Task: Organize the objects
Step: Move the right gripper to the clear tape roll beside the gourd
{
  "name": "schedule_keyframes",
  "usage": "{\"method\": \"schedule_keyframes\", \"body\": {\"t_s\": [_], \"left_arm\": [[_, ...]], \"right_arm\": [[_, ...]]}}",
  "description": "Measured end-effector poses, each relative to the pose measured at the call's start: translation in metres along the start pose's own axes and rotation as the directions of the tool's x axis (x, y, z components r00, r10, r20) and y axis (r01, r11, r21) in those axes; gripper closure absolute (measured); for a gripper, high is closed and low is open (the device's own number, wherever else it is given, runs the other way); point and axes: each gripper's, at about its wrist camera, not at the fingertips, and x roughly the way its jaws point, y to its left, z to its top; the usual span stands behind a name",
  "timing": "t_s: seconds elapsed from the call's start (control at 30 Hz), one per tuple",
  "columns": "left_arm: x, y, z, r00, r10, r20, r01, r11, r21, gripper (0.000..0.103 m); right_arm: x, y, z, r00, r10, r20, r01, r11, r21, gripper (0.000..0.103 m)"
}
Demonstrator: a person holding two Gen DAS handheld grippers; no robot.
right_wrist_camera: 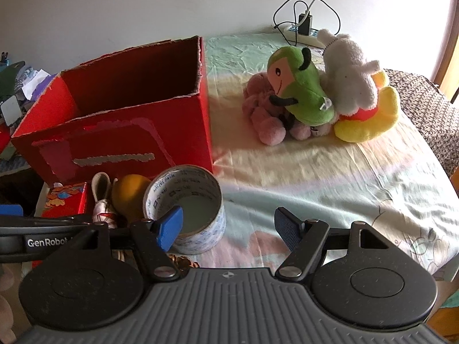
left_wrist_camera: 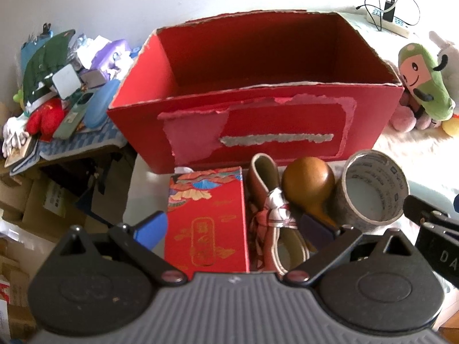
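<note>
A large open red cardboard box (left_wrist_camera: 252, 120) with a torn rim and peeled label patches stood at the back of the tabletop (right_wrist_camera: 330, 177), which was covered with a pale printed cloth. In a row just in front of the box lay four things: a small red patterned gift box with gold lettering (left_wrist_camera: 206, 218), a little brown leather shoe with a white and red lace (left_wrist_camera: 266, 206), a brown wooden gourd-shaped shaker (left_wrist_camera: 308, 183), and a wide roll of printed packing tape (left_wrist_camera: 373, 186) standing on its edge face, hole upward.

The left hand-held gripper (left_wrist_camera: 238, 226) hovered low over the gift box and the shoe with its blue-padded fingers (left_wrist_camera: 153, 225) spread wide, pinching nothing. The right hand-held gripper (right_wrist_camera: 229, 226) was likewise spread, empty; its left finger pad (right_wrist_camera: 170, 226) overlapped the near rim of the tape roll in the right wrist view, though whether it touched could not be told.

To the right of the red box, apart from it, sat a heap of plush toys: a green one with a pink face (right_wrist_camera: 298, 86), a white one (right_wrist_camera: 350, 71), a yellow one (right_wrist_camera: 370, 117) and a pink one (right_wrist_camera: 264, 114). Behind them lay a white power strip with a black charger and cables (right_wrist_camera: 304, 28). Left of the box, a pile of assorted clutter (left_wrist_camera: 60, 86) rested on a lower surface.
</note>
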Motion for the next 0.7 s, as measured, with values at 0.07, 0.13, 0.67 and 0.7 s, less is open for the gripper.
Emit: {"method": "schedule_keyframes", "body": {"t_s": [0.07, 0.13, 0.67, 0.7], "left_arm": [[0.000, -0.003, 0.000, 1.000, 0.001, 0.001, -0.001, 1.000, 0.009, 0.003], [0.001, -0.004, 0.001, 1.000, 0.001, -0.001, -0.001, 1.000, 0.011, 0.003], [0.007, -0.027, 0.015, 1.000, -0.009, -0.020, 0.009, 1.000, 0.017, 0.006], [0.007, -0.029, 0.016, 1.000, 0.000, -0.023, 0.000, 1.000, 0.014, 0.006]], "right_arm": [[0.000, -0.002, 0.000, 1.000, 0.005, -0.002, -0.005, 1.000, 0.005, 0.029], [0.001, -0.004, 0.001, 1.000, 0.008, -0.002, -0.008, 1.000, 0.010, 0.029], [0.026, -0.025, 0.019, 0.991, 0.128, -0.032, -0.128, 0.992, 0.025, 0.044], [0.029, -0.026, 0.021, 0.990, 0.138, -0.036, -0.137, 0.990, 0.021, 0.045]]}}
